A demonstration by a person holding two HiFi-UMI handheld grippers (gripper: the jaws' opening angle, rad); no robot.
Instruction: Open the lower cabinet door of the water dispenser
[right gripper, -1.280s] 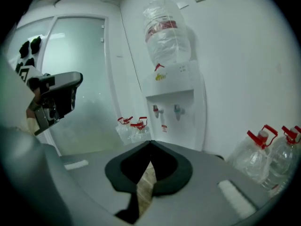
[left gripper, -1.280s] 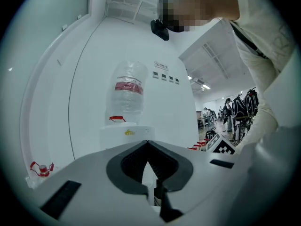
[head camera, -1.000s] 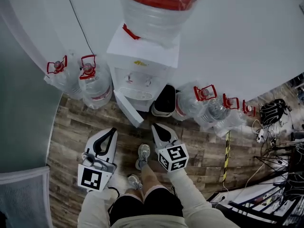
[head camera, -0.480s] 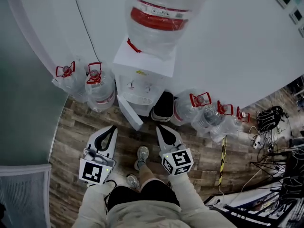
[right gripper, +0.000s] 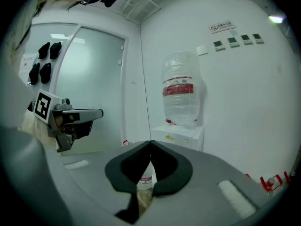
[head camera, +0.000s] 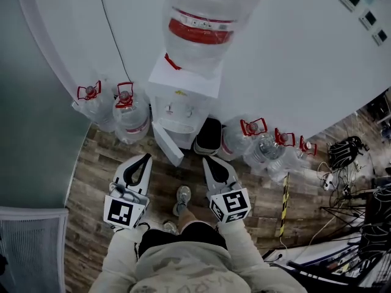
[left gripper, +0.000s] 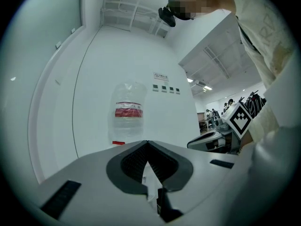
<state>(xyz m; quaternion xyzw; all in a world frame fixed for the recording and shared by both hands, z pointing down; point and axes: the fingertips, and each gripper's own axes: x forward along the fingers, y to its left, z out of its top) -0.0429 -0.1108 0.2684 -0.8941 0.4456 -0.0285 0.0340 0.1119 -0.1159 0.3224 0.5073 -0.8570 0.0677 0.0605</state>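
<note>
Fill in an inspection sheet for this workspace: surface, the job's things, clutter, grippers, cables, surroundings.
Surface: brown wood-plank floor; the person stands on it.
Job's things: white water dispenser carrying a clear red-labelled bottle; its white lower cabinet door appears swung out toward the person.
Clutter: clear spare water bottles with red handles on both sides of the dispenser; a black container-like object beside it, kind unclear.
Grippers: left gripper and right gripper both shut, holding nothing, apart from the door.
Cables: thin black cable running up the wall; tangled leads on the floor at right.
Surroundings: white wall; grey-green panel at left.
</note>
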